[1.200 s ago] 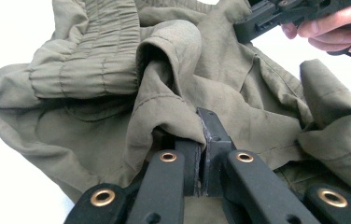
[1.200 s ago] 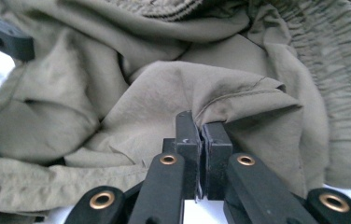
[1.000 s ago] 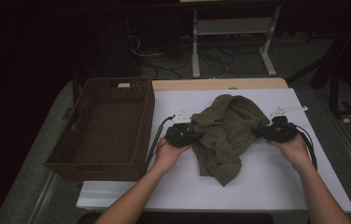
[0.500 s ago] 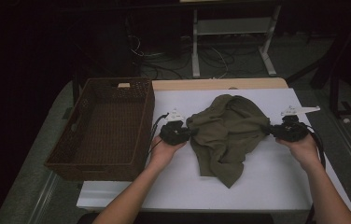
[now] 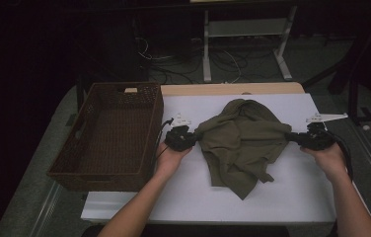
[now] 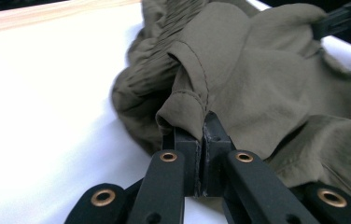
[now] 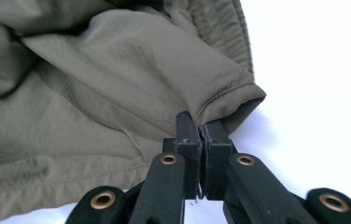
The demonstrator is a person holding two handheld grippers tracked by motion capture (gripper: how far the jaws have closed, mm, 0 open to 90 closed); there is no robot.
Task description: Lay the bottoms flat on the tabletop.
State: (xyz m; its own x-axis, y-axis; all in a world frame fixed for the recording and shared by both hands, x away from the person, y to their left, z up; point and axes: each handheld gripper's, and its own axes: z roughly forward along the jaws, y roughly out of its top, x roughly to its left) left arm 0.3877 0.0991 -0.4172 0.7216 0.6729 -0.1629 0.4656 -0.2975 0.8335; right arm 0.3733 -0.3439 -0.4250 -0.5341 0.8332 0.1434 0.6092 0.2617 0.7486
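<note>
1. Olive garment (image 5: 242, 140) lies crumpled at the centre of the high view on the white table (image 5: 292, 197), held at its left and right edges and bunched in folds between them.
2. The left gripper (image 5: 189, 138) has its jaws closed on a stitched hem at the garment's left edge; in the left gripper view that hem (image 6: 190, 105) sits pinched between the two black tips.
3. The right gripper (image 5: 294, 138) is likewise clamped on a seamed corner (a cuff or leg opening, by the look of it) (image 7: 232, 100) at the right edge.
4. Compared with a second ago, the two hands have drawn apart toward the frame's sides, and the cloth has widened from a tall heap into a broader spread. I judge this to be the stretching-out step, with the fabric not yet flat: the middle and the lower flap are rumpled.
5. The brown wicker basket (image 5: 112, 170) stands at the left of the frame, just beside the left hand (image 5: 169, 159), apart from the cloth.
6. What kind of garment it is stays hard to tell; the folds hide its shape, and the background beyond the table is too dark to read.
</note>
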